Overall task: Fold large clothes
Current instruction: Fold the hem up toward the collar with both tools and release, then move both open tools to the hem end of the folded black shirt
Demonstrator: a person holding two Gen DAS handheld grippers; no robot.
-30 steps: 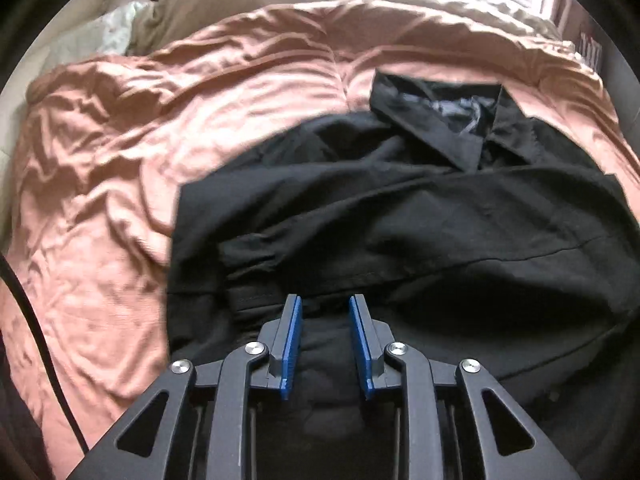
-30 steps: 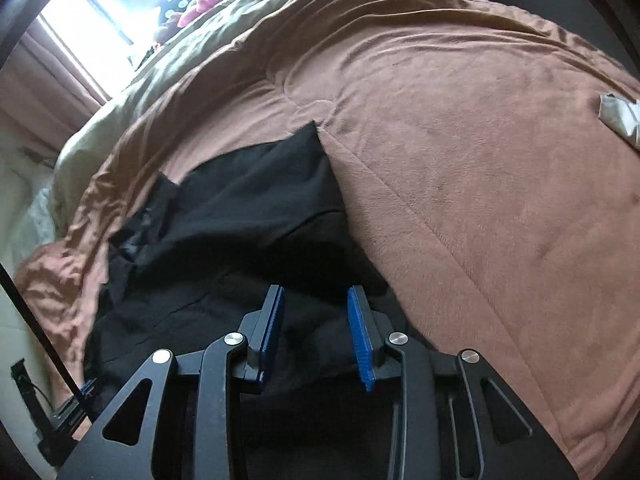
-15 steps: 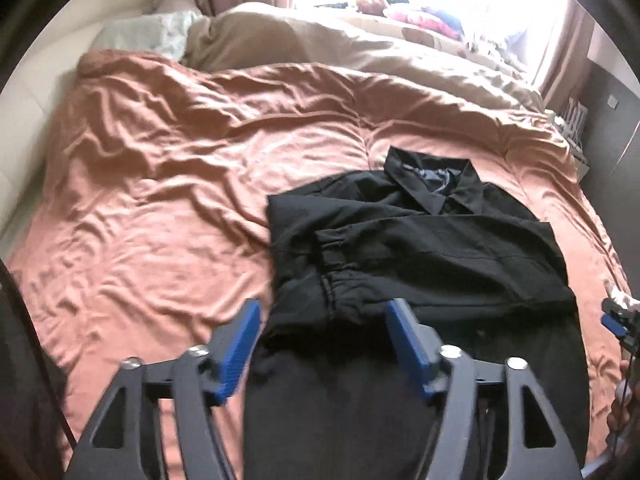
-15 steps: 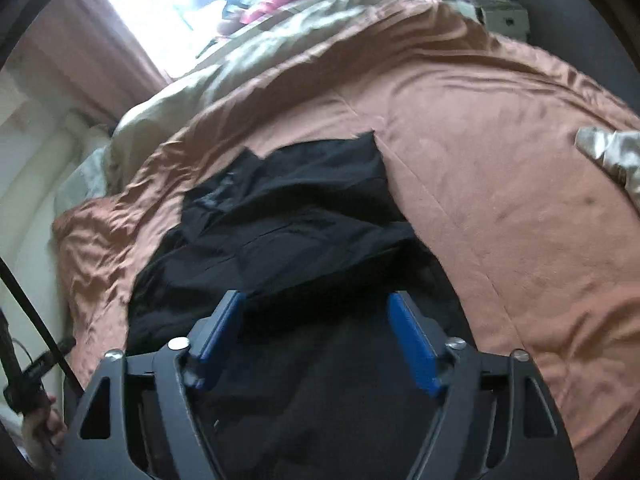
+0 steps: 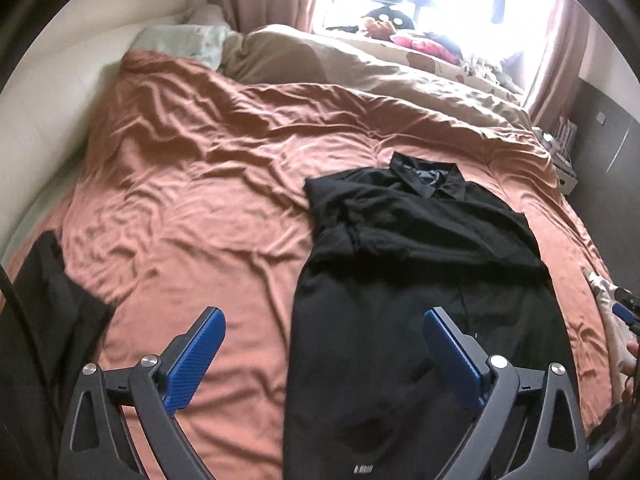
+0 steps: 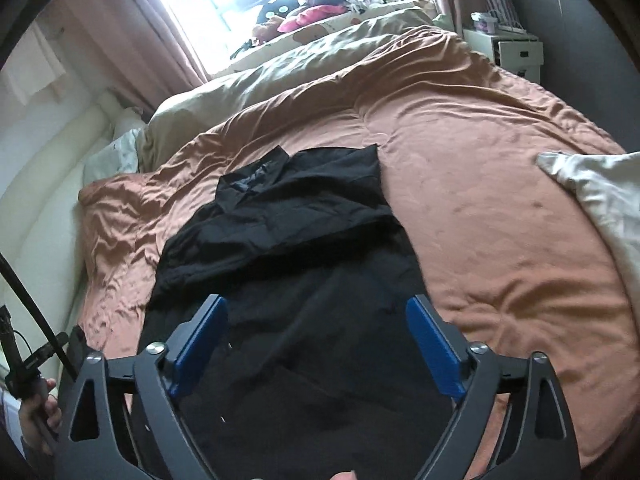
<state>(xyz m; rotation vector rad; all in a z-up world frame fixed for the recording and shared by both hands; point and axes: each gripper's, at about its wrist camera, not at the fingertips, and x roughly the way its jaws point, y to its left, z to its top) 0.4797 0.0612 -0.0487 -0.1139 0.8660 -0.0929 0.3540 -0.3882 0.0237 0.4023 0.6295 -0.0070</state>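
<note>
A black collared shirt lies on the bed's rust-coloured cover, long axis running away from both tools, collar farthest. The left tool and right tool, jaws opening and empty, hover above its near hem.

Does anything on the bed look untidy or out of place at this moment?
The black shirt is folded unevenly: the sleeves lie bunched and wrinkled across its chest, below the collar. The orange duvet under it is heavily creased. Nothing looks torn or spilled.
</note>
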